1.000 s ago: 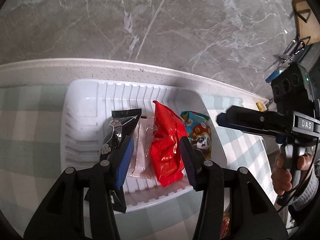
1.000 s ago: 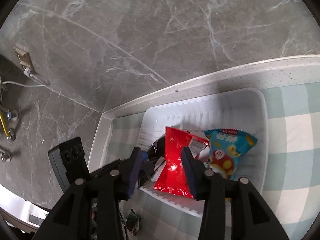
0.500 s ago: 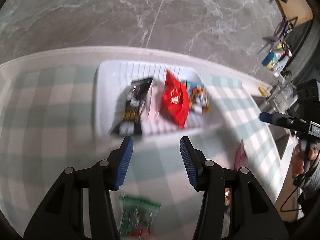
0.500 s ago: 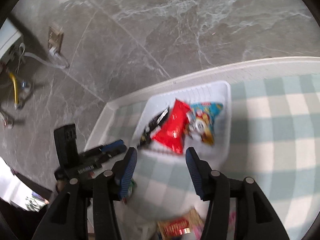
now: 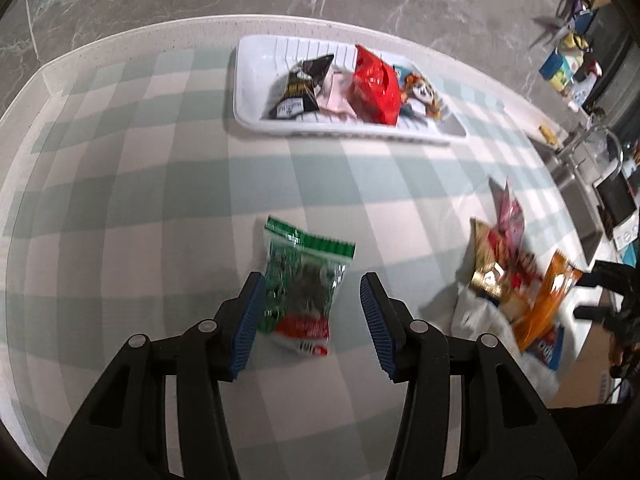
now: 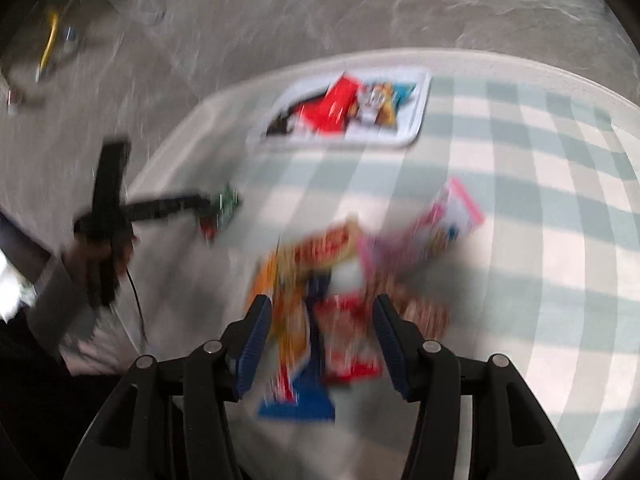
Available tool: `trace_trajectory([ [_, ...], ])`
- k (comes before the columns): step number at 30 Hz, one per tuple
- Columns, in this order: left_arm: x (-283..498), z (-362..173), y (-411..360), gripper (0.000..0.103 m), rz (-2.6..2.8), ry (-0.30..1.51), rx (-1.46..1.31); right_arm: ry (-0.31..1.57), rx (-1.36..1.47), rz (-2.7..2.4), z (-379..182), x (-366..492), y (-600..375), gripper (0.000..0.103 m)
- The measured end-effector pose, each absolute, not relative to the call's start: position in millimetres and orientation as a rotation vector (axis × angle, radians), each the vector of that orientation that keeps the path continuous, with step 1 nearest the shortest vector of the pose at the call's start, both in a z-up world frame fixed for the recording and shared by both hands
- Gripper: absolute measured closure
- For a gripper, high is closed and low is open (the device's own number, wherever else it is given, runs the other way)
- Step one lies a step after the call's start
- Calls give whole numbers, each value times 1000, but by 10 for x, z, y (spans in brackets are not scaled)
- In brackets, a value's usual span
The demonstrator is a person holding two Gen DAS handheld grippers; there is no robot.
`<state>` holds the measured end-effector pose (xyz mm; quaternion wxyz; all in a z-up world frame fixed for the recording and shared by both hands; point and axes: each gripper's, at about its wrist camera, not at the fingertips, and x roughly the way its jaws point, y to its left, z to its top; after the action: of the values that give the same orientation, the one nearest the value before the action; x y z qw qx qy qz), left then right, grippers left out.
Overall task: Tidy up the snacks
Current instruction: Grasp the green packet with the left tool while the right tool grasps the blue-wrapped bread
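A white tray (image 5: 248,80) at the far side of the checked table holds a black packet (image 5: 300,88), a red packet (image 5: 374,86) and a blue cartoon packet (image 5: 420,92). My left gripper (image 5: 312,320) is open, its fingers either side of a green packet (image 5: 304,280) lying flat on the table. My right gripper (image 6: 322,332) is open over a blurred pile of snacks (image 6: 340,280): orange, red, pink and blue packets. The pile also shows in the left wrist view (image 5: 516,280). The tray shows in the right wrist view (image 6: 420,120).
The table has a green-and-white checked cloth (image 5: 160,200) and a raised pale rim (image 5: 120,36). Grey marble floor lies beyond. A sink and counter clutter (image 5: 580,152) are at the right. The left gripper and hand show in the right wrist view (image 6: 108,216).
Both grippers have pulled back from the tray towards the near side of the table. The left now straddles the green packet; the right now hovers over the snack pile.
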<state>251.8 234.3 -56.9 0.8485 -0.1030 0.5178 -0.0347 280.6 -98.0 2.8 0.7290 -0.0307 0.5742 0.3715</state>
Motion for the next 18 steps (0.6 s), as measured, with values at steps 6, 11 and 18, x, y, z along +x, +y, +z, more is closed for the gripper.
trace_trajectory([
  [6,2486,-608,2275,56,-78,1104,-194,1273,-212,880,-174,2432,-735,47],
  [11,2503,-640,2256,56,-72,1112,-158,1269,-315,896,-296,2363,-537,47],
  [18,2575,-688,2284,55,-56,1117,-123,1249,-390,877,-432,2291,-410,47],
])
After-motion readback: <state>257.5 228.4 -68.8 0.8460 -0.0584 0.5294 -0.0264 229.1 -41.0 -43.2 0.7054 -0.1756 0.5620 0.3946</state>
